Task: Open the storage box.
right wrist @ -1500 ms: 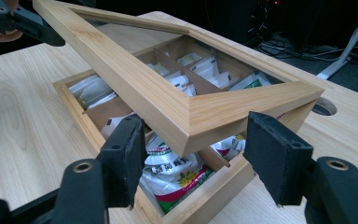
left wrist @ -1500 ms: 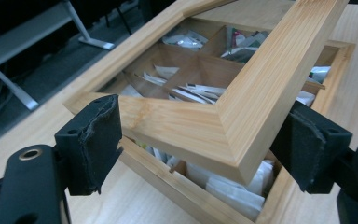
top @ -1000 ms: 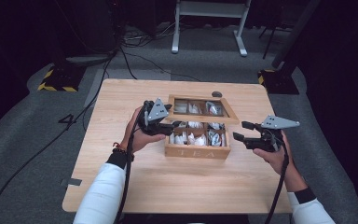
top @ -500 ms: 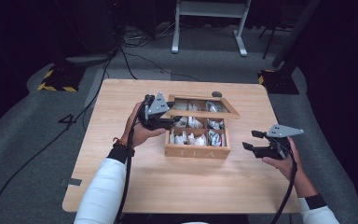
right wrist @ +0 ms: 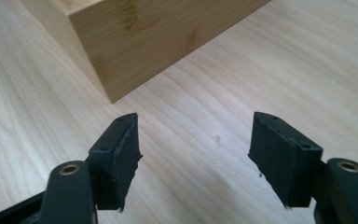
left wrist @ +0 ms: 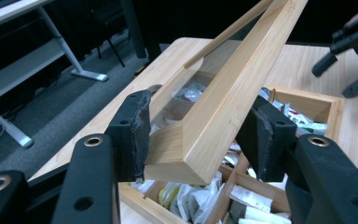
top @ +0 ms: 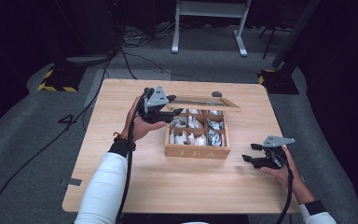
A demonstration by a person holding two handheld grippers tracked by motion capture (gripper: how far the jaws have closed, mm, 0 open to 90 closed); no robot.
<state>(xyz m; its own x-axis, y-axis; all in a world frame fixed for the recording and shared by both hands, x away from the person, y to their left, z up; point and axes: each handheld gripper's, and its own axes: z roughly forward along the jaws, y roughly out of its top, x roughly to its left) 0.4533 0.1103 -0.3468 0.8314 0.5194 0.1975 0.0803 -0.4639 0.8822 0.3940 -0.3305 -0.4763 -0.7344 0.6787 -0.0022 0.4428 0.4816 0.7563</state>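
Tea box: wooden, marked TEA, mid-table, compartments stocked with sachets. Lid: glazed wooden frame, raised and tilted over the box's far side. Left gripper: at the lid's left corner, jaws just closed, pinching the frame; the right pad's contact looks likely but is not clear. Right gripper: low, right of the box, fingers spread, nothing between them.
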